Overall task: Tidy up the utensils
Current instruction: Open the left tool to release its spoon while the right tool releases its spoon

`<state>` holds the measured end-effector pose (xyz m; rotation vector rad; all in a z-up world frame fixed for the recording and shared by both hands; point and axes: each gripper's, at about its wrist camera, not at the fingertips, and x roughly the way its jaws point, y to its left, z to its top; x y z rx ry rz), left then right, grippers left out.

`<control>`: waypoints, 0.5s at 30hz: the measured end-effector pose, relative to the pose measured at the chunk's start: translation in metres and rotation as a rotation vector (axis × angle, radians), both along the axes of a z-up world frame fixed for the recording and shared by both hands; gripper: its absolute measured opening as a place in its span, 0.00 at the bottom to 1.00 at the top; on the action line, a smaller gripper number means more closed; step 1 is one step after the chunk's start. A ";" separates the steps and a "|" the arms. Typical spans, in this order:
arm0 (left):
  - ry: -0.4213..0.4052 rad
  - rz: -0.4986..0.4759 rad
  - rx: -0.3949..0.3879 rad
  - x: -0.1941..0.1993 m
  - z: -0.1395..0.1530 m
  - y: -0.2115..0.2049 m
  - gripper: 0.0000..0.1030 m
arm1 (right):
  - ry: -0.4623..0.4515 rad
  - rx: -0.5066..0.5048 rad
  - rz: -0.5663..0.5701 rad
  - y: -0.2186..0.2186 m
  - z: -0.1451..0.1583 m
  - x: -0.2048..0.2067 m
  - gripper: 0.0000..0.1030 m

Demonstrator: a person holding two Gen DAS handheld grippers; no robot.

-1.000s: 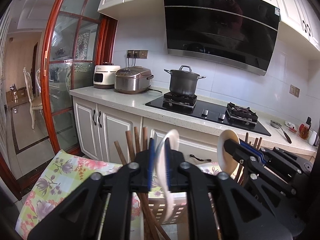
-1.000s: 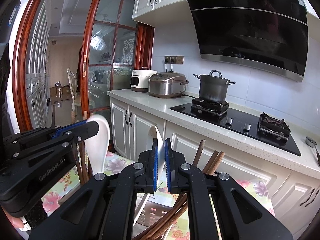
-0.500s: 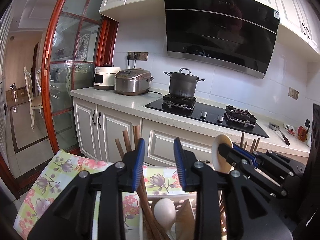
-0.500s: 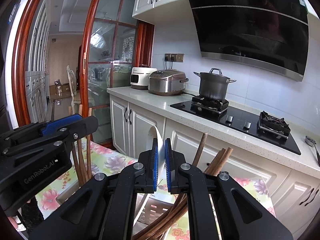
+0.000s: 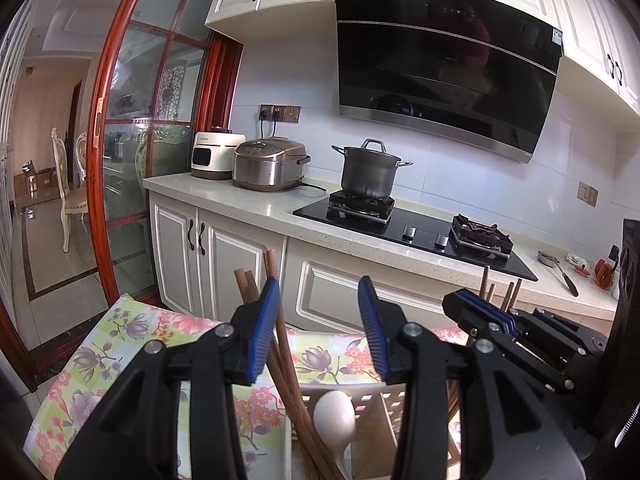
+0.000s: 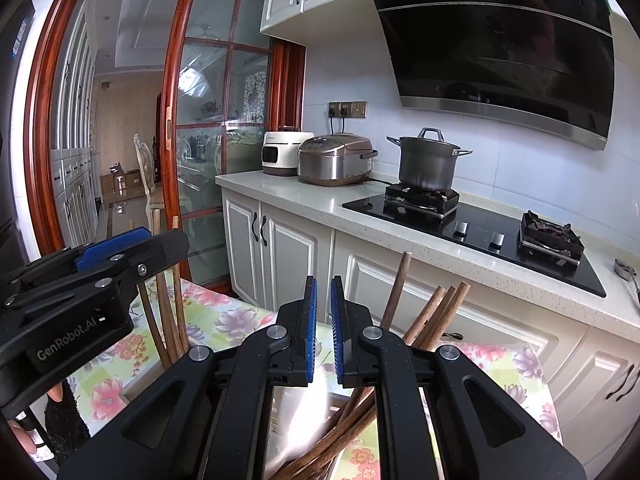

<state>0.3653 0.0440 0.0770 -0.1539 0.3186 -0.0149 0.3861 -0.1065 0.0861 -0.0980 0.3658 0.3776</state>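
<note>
The left hand-held gripper is held released above the white utensil holder, in which a white spoon lies beside brown chopsticks. The right hand-held gripper is seen nearly closed, a blurred white object below its pads; a grasp cannot be told.

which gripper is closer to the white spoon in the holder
Left. The left gripper hangs open directly above the white spoon; the right gripper sits off to its right side.

Pot on stove
</note>
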 end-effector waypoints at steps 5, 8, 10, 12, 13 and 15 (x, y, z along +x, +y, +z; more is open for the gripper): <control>-0.008 0.000 -0.001 -0.011 0.004 -0.001 0.47 | -0.003 0.001 -0.007 -0.005 0.005 -0.009 0.09; -0.020 0.003 0.008 -0.022 0.009 -0.002 0.53 | -0.010 0.007 -0.014 -0.011 0.009 -0.020 0.10; -0.028 0.010 0.017 -0.032 0.012 -0.002 0.58 | -0.013 0.015 -0.018 -0.016 0.012 -0.030 0.12; -0.036 0.021 0.032 -0.045 0.014 -0.003 0.62 | -0.015 0.018 -0.024 -0.020 0.013 -0.040 0.19; -0.038 0.028 0.042 -0.052 0.014 -0.003 0.65 | -0.016 0.021 -0.026 -0.021 0.013 -0.046 0.22; -0.037 0.044 0.068 -0.066 0.013 -0.004 0.72 | -0.013 0.028 -0.028 -0.025 0.011 -0.057 0.28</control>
